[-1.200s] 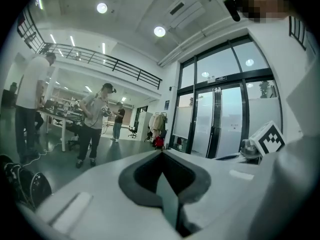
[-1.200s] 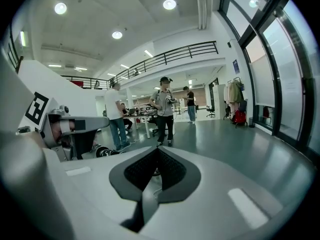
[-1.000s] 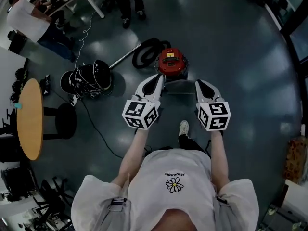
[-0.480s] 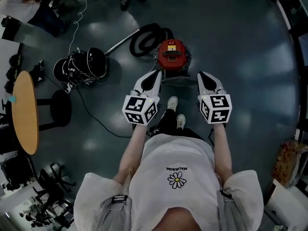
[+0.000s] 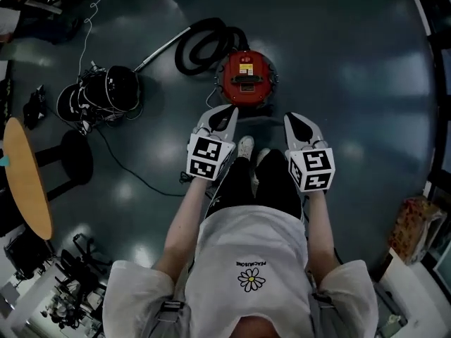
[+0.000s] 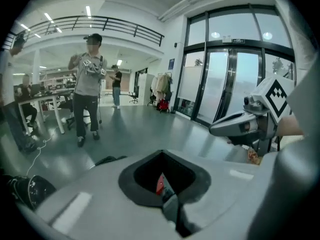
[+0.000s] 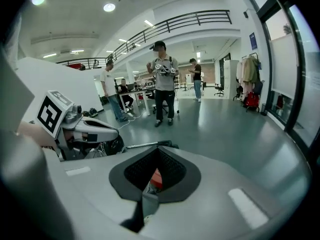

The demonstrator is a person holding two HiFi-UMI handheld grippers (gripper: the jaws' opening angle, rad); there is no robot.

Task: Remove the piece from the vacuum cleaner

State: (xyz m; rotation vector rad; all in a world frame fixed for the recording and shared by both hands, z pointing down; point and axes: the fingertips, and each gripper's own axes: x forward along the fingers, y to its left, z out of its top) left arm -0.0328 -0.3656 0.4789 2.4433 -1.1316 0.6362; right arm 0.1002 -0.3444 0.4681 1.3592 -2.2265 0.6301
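1. Two claws hang side by side just short of the round red plastic vacuum cleaner point(image 5: 232, 83), which sits on the glossy dark grey floor point(image 5: 338, 62) ahead of the person's feet. Neither claw touches it.
2. The left claw point(image 5: 229, 111) is pinched shut on nothing, and the right claw point(image 5: 292, 118) is closed and empty too. In each claw's own view only a sliver of the red body shows beyond the notch in the black pads.
3. The step in hand appears to be the approach, with removal not yet begun. Which piece is meant cannot be told. A coiled black ribbed hose point(image 5: 189, 48) with a thin metal tube point(image 5: 161, 50) lies at the machine's far side.
4. Done well, both claws would open before they arrive. One would brace the body while the other grips the piece squarely and pulls along its seating.
5. The shell looks hard and smooth with a dark panel on top. On so slick a floor it would probably slide if tugged unbraced. The hose looks flexible and is likely to drag.
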